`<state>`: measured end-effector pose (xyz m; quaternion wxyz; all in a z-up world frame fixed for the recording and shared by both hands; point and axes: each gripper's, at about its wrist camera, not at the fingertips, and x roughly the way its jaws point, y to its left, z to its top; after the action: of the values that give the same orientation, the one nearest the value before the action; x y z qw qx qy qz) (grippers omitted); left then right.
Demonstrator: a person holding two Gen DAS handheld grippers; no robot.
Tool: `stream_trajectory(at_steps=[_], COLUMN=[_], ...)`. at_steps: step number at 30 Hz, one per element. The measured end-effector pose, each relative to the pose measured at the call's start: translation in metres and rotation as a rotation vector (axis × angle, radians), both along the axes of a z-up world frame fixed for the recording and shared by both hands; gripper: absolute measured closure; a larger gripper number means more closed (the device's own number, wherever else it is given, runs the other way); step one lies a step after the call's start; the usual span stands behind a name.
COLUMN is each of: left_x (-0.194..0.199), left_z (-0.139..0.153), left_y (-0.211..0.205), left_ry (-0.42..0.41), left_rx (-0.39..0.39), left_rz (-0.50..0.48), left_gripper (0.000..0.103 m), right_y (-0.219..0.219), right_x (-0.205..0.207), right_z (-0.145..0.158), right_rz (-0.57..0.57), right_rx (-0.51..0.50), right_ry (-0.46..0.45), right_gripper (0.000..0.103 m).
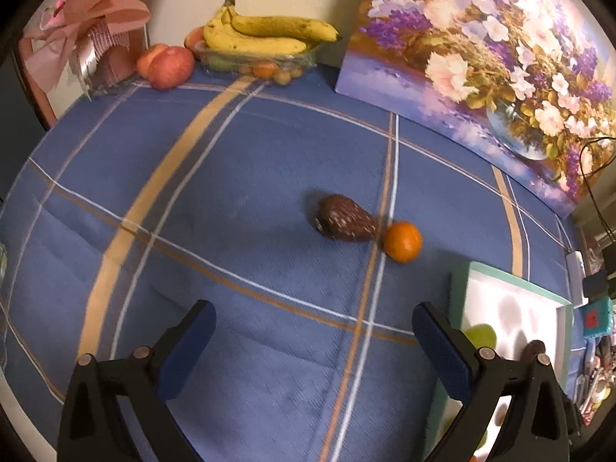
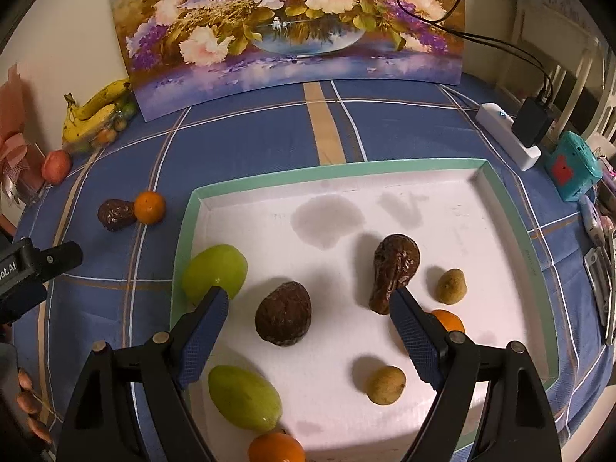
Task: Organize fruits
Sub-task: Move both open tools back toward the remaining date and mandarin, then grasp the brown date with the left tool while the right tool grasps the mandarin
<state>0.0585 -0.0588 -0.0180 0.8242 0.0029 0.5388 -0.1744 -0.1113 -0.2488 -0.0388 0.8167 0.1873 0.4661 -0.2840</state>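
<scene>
Most of the fruit appears to be sorted already. Nearest in the right wrist view, the right tongs (image 2: 308, 300) stand wide apart and empty over the tray (image 2: 327, 167), which holds two green mangoes, one at 7 o'clock (image 2: 244, 398) and one at 9 o'clock (image 2: 215, 272), a dark round fruit (image 2: 283, 313) near the middle between the two fingers, a wrinkled brown pear (image 2: 394, 269) just beyond it toward 2 o'clock, two small kiwis (image 2: 386, 385) (image 2: 451, 287), an orange (image 2: 448, 321) partly hidden behind the right finger, and another orange (image 2: 276, 447) at the tray's near edge at 6 o'clock. The left tongs (image 1: 313, 329) are likewise spread and hold nothing, hovering over the blue bench cloth (image 1: 231, 177). Ahead of them, toward 1 o'clock, lie the two pieces I judge still to be moved: a dark pear (image 1: 346, 221) and a loose orange (image 1: 402, 241), touching or nearly so, well outside the tray. Farther off, at 11 o'clock by the wall, a peach (image 1: 167, 66) sits beside a clear dish with bananas (image 1: 265, 32); whether these count as remaining work I cannot tell.
</scene>
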Motion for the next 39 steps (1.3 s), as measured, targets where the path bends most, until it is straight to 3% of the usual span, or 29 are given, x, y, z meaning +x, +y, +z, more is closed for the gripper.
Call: stream_trajectory(at_steps=[8, 12, 15, 23, 33, 36, 39], left_x=[0.03, 0.046, 0.057, 0.081, 0.099, 0.104, 0.107], left_z=[0.012, 0.017, 0.013, 0.004, -0.002, -0.008, -0.013], left_y=[0.018, 0.026, 0.033, 0.056, 0.062, 0.059, 0.056], left_ry=[-0.012, -0.07, -0.056, 0.008, 0.038, 0.059, 0.07], left_rx=[-0.08, -0.053, -0.055, -0.149, -0.164, -0.144, -0.137], left_rz=[0.039, 0.061, 0.081, 0.133, 0.139, 0.152, 0.153], left_gripper=[0.0, 0.0, 0.0, 0.0, 0.0, 0.001, 0.001], right_y=[0.0, 0.001, 0.004, 0.021, 0.036, 0.035, 0.033], right_x=[0.019, 0.035, 0.05, 0.085, 0.126, 0.133, 0.141], right_z=[0.008, 0.013, 0.016, 0.026, 0.032, 0.026, 0.017], right_rz=[-0.001, 0.007, 0.03, 0.135, 0.201, 0.2, 0.209], right_rx=[-0.019, -0.036, -0.048, -0.077, -0.012, 0.024, 0.05], right_ry=[-0.016, -0.024, -0.028, -0.044, -0.13, -0.132, -0.115], right_gripper=[0.017, 0.017, 0.017, 0.017, 0.017, 0.021, 0.034])
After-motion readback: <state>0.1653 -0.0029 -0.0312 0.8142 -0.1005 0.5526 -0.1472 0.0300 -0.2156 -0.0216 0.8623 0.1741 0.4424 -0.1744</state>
